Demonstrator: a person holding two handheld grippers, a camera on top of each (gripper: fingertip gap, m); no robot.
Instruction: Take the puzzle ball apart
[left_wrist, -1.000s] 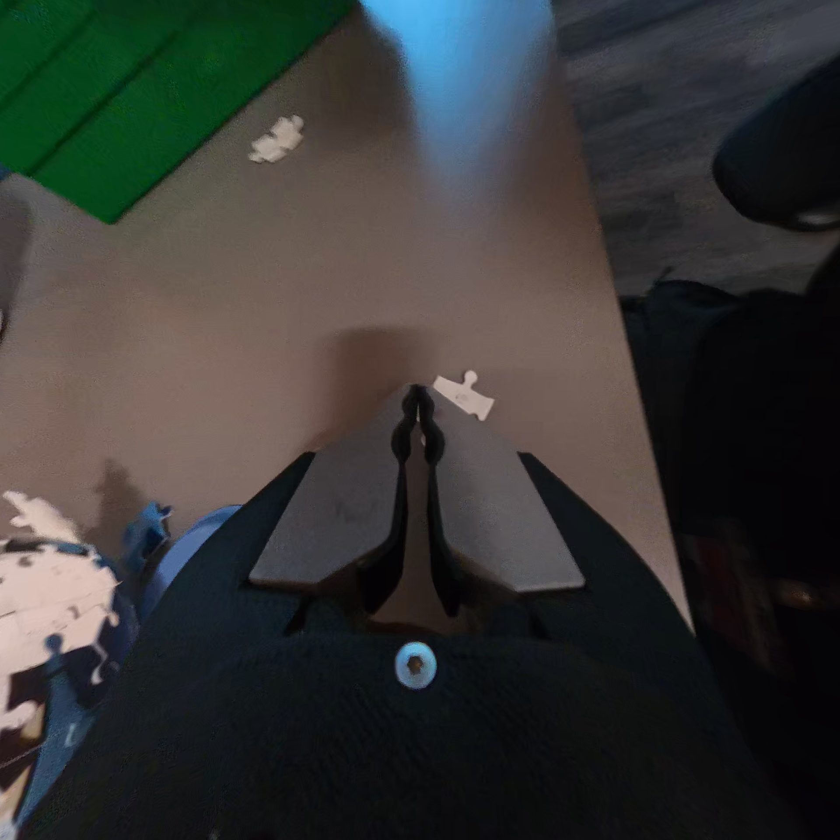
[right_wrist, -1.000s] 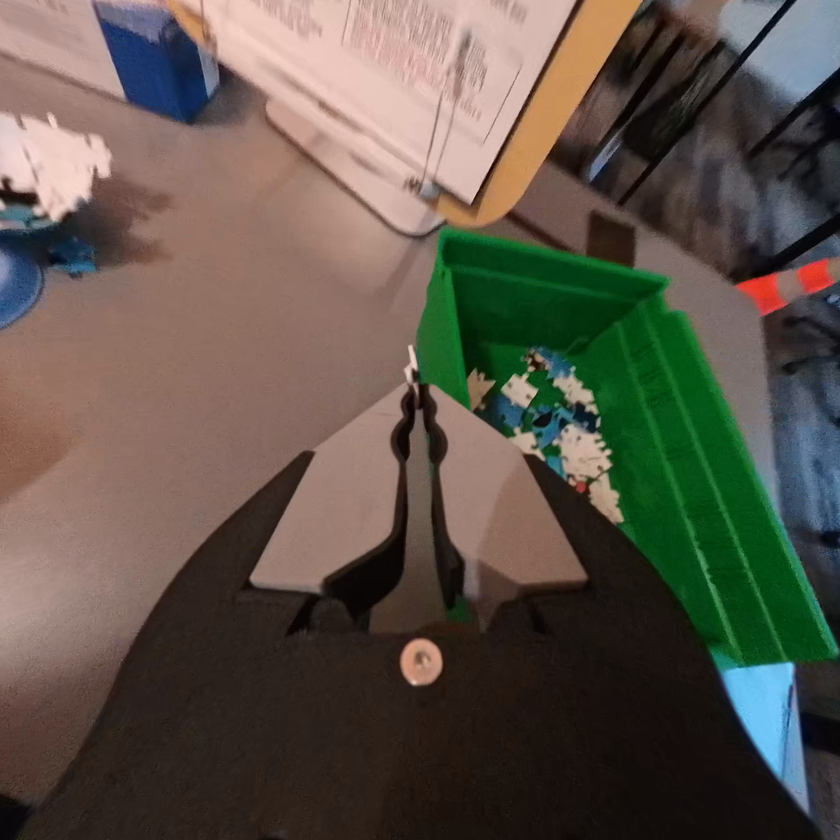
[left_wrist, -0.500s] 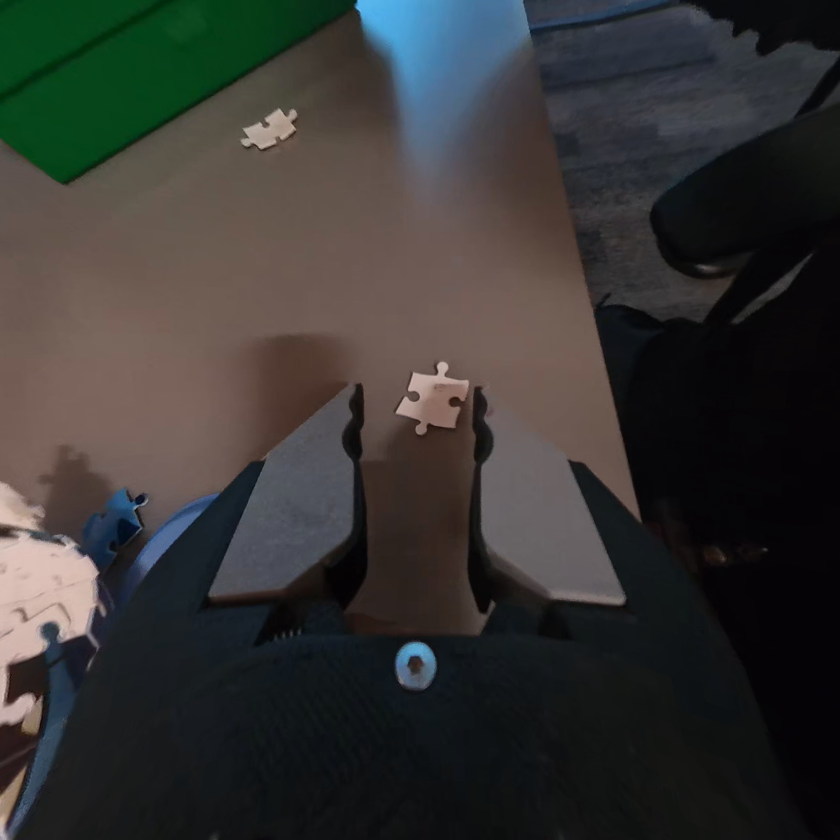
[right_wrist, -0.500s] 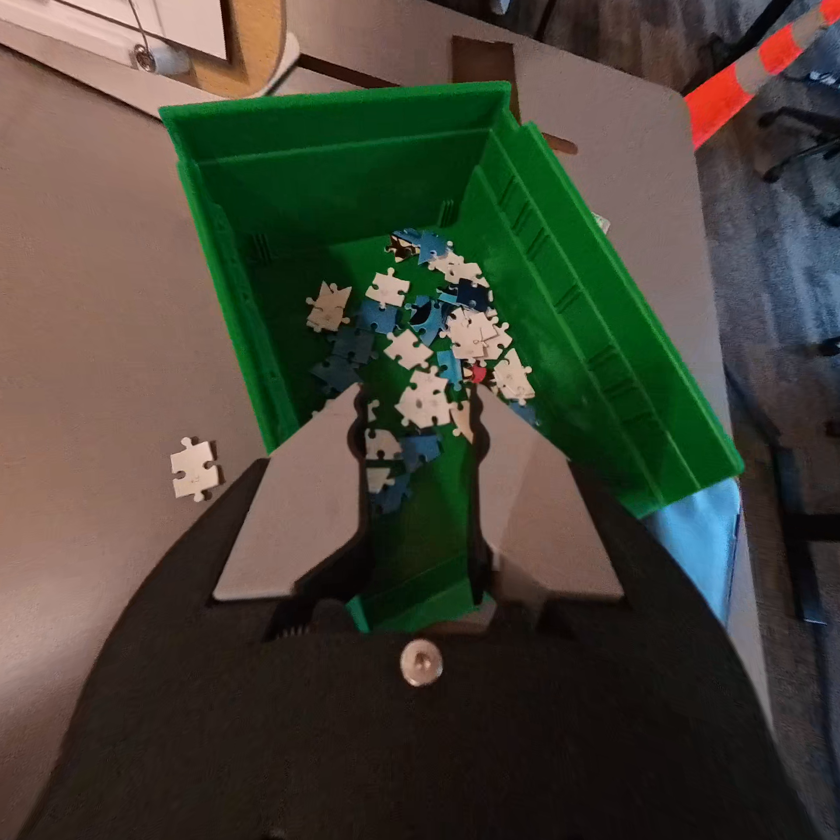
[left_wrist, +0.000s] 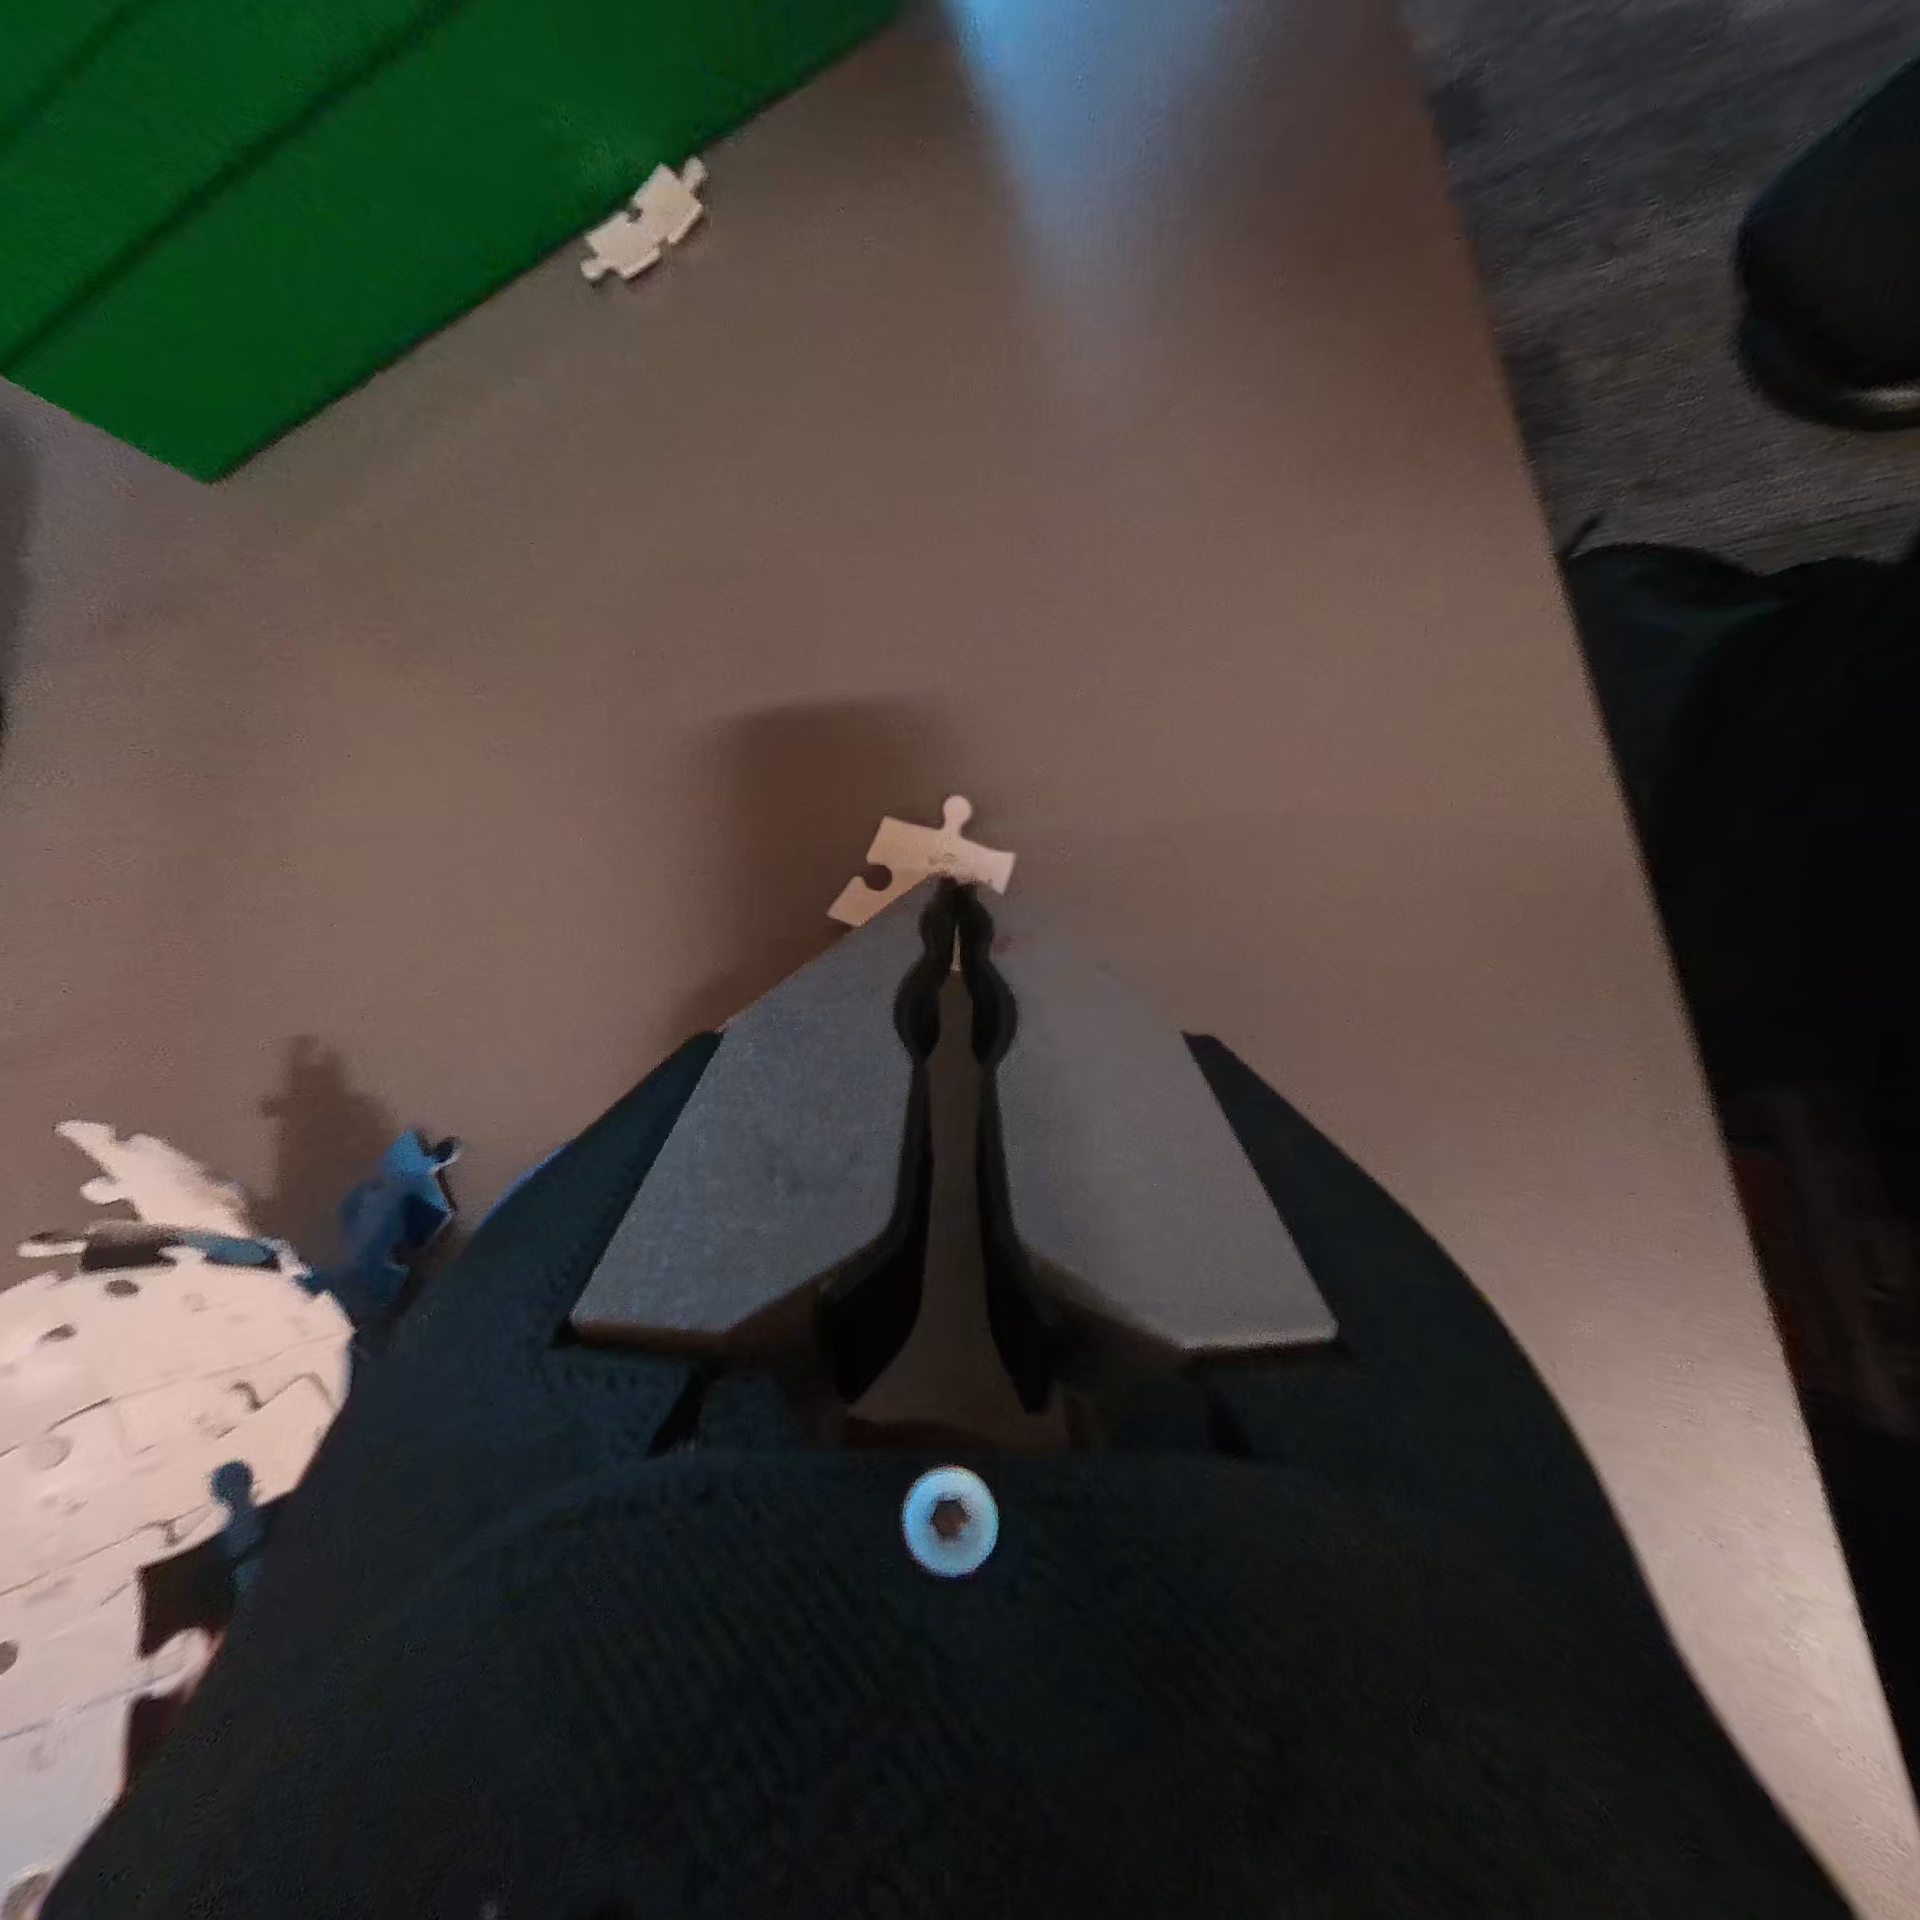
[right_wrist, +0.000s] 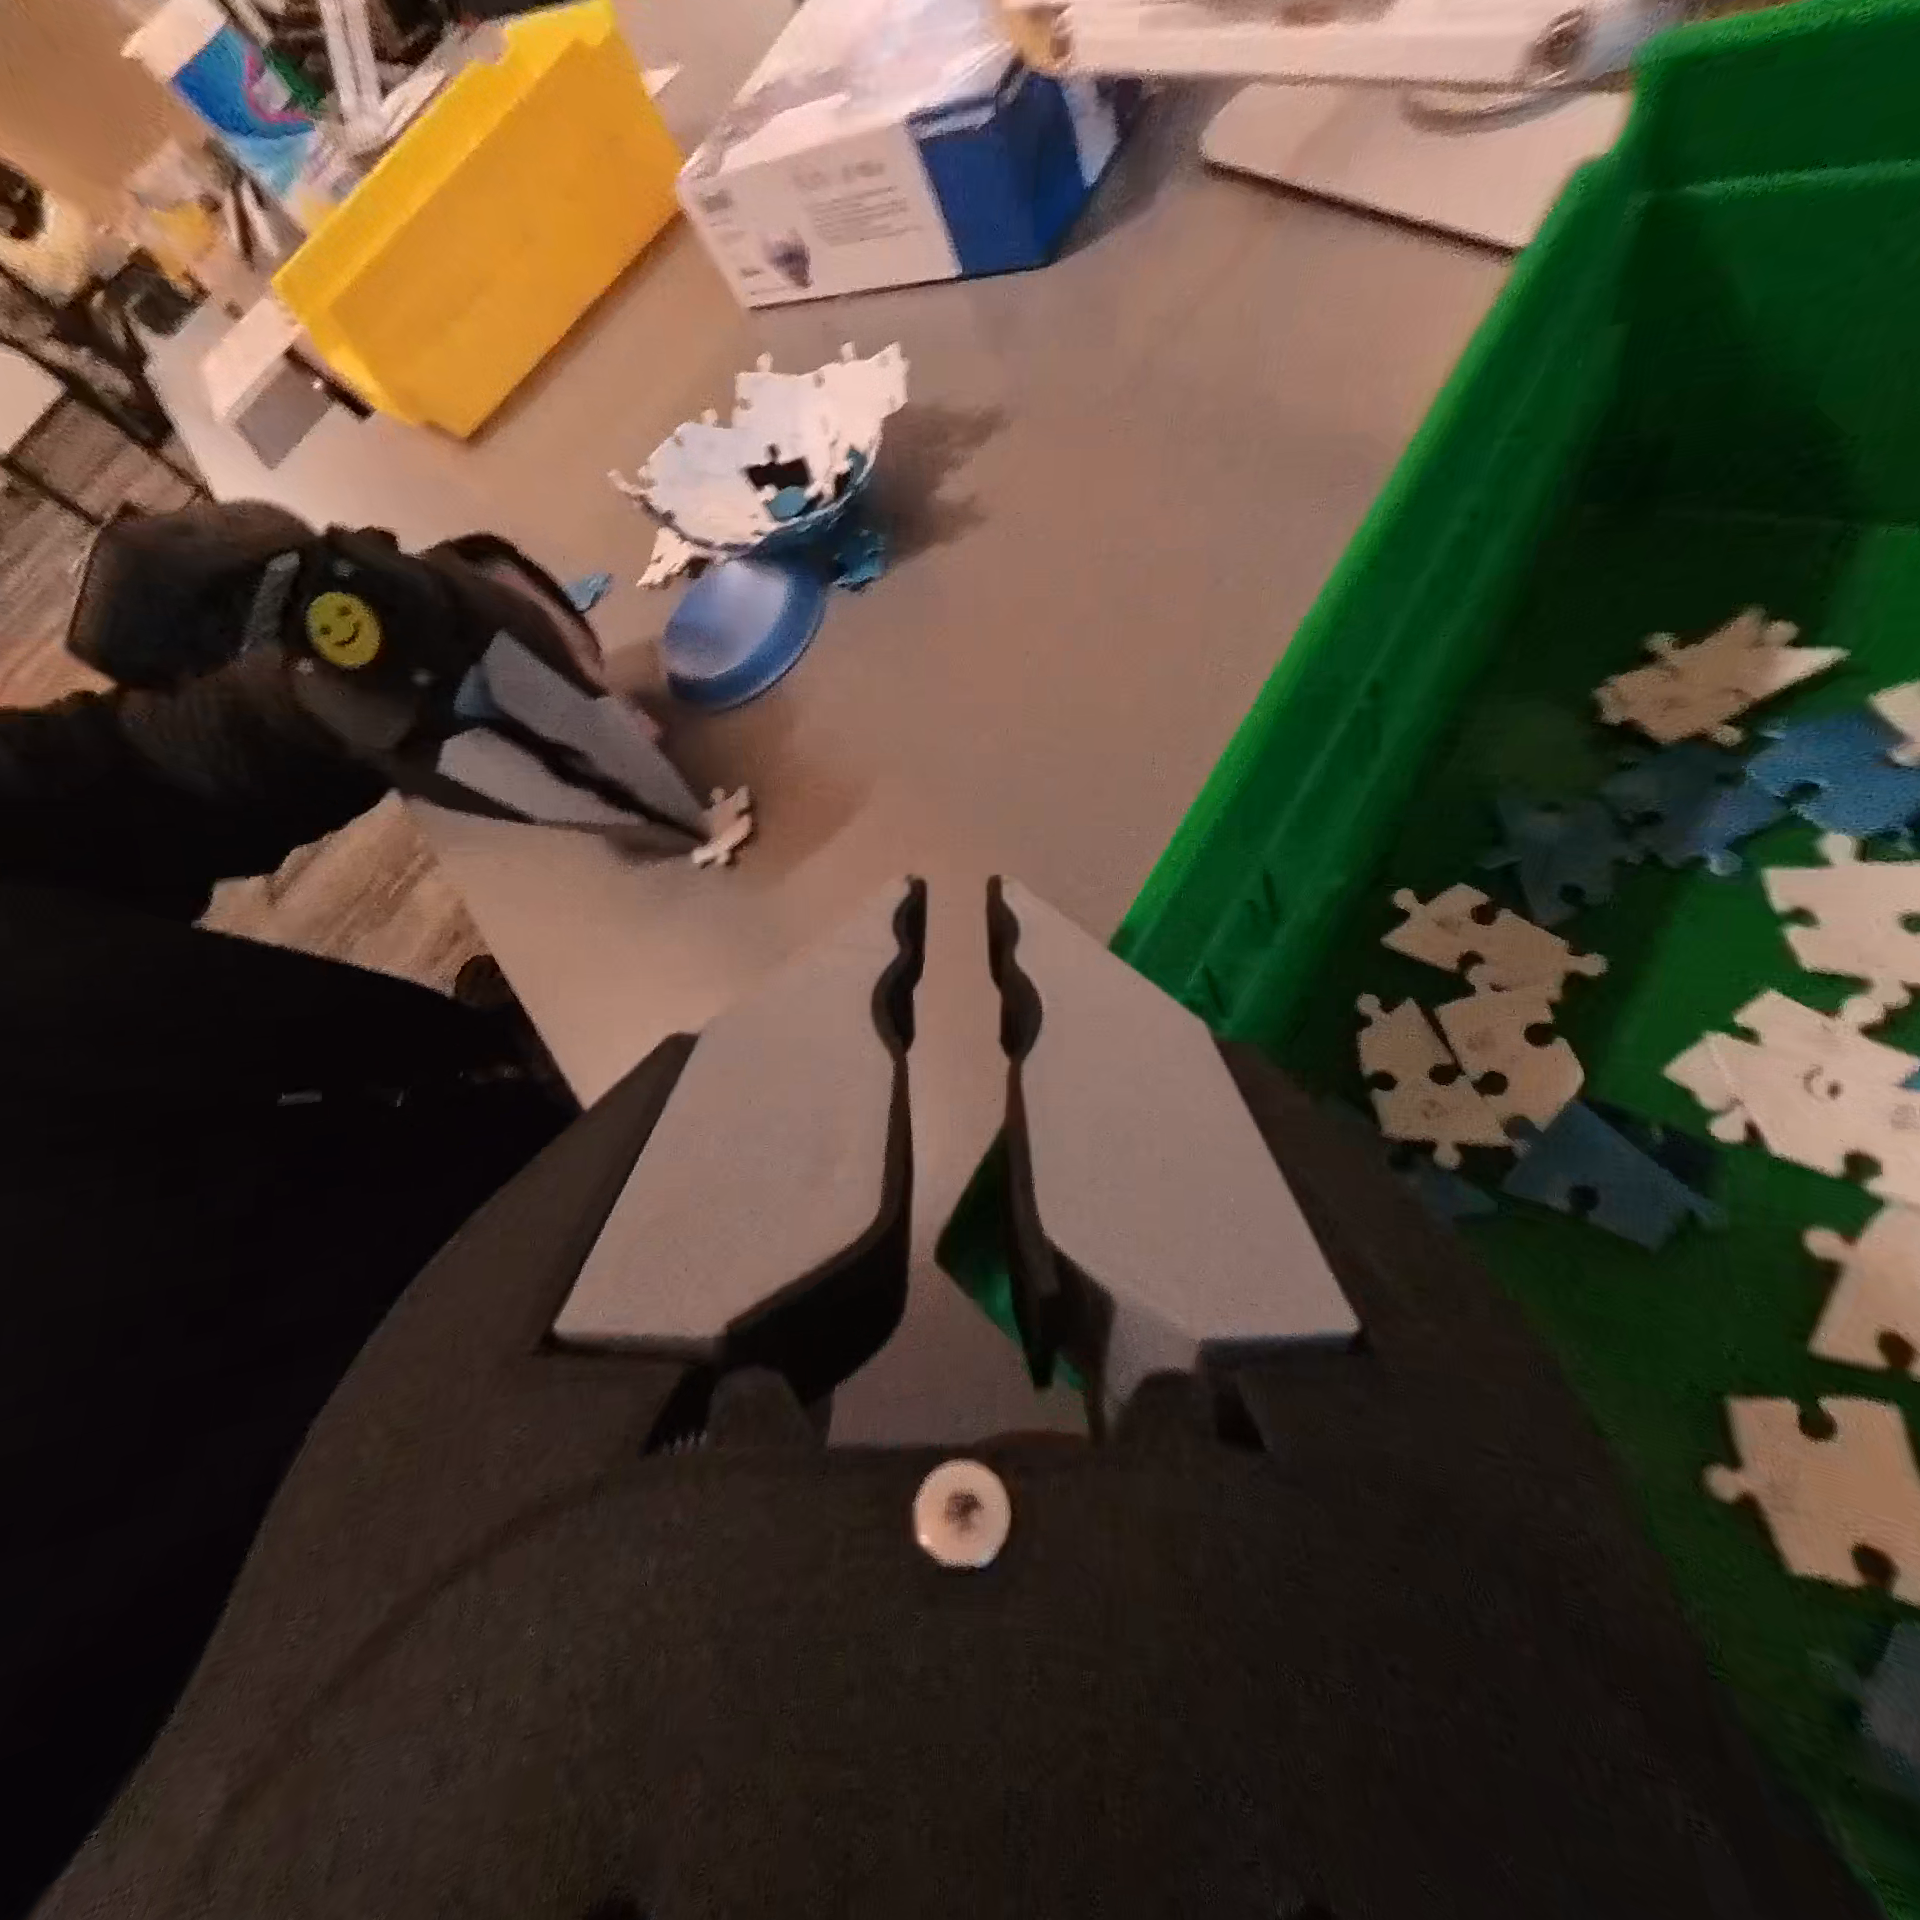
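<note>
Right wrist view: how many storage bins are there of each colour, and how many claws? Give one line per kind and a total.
Green bin: 1
Yellow bin: 1
Claws: 2, the right claw open with nothing between its fingers, and the left claw closed on a white puzzle piece
Total: 4

Two close wrist views, perhaps sharing table (left_wrist: 1143, 644)

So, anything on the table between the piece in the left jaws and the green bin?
Nothing visible: bare table lies between the puzzle piece and the green bin; only the bin's wall rises there.
</note>
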